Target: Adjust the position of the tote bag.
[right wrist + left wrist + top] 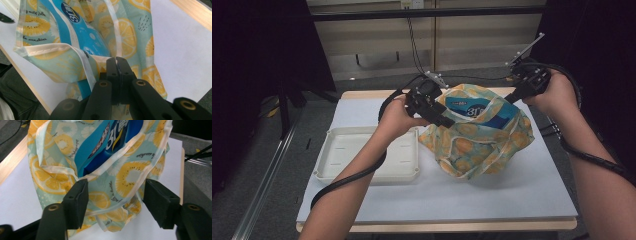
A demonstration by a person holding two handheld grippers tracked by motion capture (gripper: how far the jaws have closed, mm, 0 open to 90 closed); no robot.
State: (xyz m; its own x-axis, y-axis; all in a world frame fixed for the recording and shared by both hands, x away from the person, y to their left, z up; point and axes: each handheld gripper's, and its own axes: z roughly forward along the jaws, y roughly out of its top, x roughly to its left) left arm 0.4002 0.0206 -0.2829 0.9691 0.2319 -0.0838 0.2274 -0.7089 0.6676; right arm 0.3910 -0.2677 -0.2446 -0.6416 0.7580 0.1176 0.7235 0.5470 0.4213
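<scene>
A smooth white table [522, 190] carries a limp, crumpled cloth bag [484, 145] printed with lemon slices at its middle, a glossy blue packet [472, 111] poking from its mouth. Left of it lies a shallow, square white plastic tray [337, 165]. The right gripper [116, 60] is pinched tight on the bag's pale hem, while the left gripper [115, 192] stands spread around the fabric, its pads not pressing.

The lemon-print bag [477, 132] bulks across the table [512, 195] middle, blocking passage there. The white tray [367, 152] occupies the left. Bare table lies open in front of and right of the bag.
</scene>
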